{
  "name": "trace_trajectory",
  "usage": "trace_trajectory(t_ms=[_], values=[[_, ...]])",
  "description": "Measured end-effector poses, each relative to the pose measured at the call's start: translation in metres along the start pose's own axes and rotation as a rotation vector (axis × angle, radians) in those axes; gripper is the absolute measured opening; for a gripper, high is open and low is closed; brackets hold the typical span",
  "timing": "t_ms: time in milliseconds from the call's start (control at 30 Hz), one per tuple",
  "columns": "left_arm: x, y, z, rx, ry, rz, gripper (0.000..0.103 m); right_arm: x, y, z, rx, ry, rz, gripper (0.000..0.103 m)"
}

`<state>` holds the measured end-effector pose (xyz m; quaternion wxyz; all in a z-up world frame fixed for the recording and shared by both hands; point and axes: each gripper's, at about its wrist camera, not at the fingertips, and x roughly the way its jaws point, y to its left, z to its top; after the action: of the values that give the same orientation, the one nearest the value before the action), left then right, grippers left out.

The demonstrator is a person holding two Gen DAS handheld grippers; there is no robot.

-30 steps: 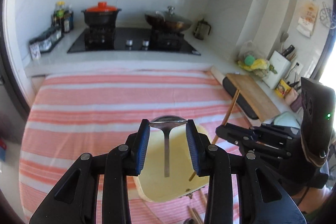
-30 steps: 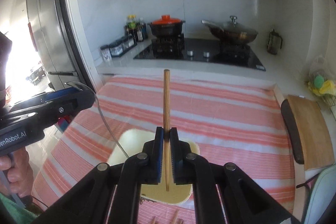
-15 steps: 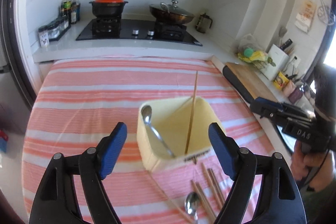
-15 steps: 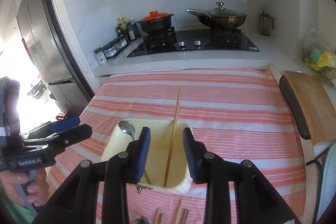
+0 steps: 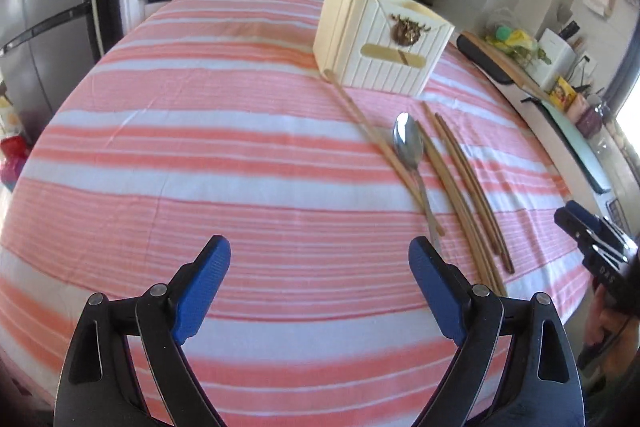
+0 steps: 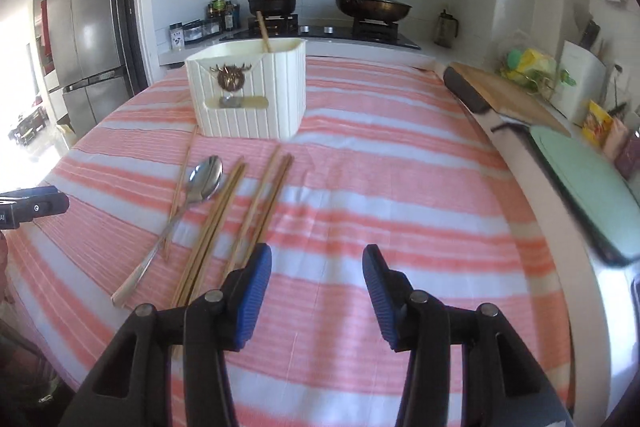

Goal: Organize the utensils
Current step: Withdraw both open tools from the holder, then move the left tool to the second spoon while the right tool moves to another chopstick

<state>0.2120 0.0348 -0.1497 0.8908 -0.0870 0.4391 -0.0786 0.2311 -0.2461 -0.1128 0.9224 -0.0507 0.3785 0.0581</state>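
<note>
Chopsticks (image 6: 224, 219) and a spoon (image 6: 202, 181) are seen lying loose on the striped table (image 6: 400, 227), just before the cream holder (image 6: 248, 95), from which one chopstick (image 6: 263, 31) protrudes. Letters resembling "DAS" are partly legible on the right tongs (image 5: 596, 243); the holder's contents are hidden. Both left tongs (image 5: 320, 267) and right tongs (image 6: 316, 267) are held apart, empty.

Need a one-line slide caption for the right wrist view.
Open right gripper over striped cloth, beside loose wooden chopsticks and steel spoon, facing cream ribbed utensil holder.
</note>
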Motion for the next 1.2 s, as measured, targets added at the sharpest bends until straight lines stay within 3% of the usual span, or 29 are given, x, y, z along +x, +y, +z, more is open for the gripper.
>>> trace_trajectory(t_ms=[233,433,667,967,1067,1200], values=[[0.005,-0.007,-0.022,0.054,-0.061,0.072,0.092,0.006,0.006,-0.023,0.055,-0.007,-0.021,0.048],[0.011,-0.009,-0.033,0.046,-0.042,0.065,0.092,0.009,0.001,-0.033,0.140,-0.003,0.005,0.048],[0.019,-0.020,-0.034,0.051,-0.026,0.047,0.092,0.012,0.003,-0.036,0.138,0.012,0.025,0.048],[0.028,-0.040,-0.020,0.080,-0.025,0.019,0.092,0.020,0.002,-0.038,0.146,0.051,0.037,0.048],[0.032,-0.057,-0.005,0.133,-0.050,0.004,0.091,0.021,0.000,-0.039,0.155,0.057,0.038,0.047],[0.049,-0.085,0.015,0.237,-0.062,0.039,0.080,0.019,-0.002,-0.037,0.176,0.062,0.050,0.047]])
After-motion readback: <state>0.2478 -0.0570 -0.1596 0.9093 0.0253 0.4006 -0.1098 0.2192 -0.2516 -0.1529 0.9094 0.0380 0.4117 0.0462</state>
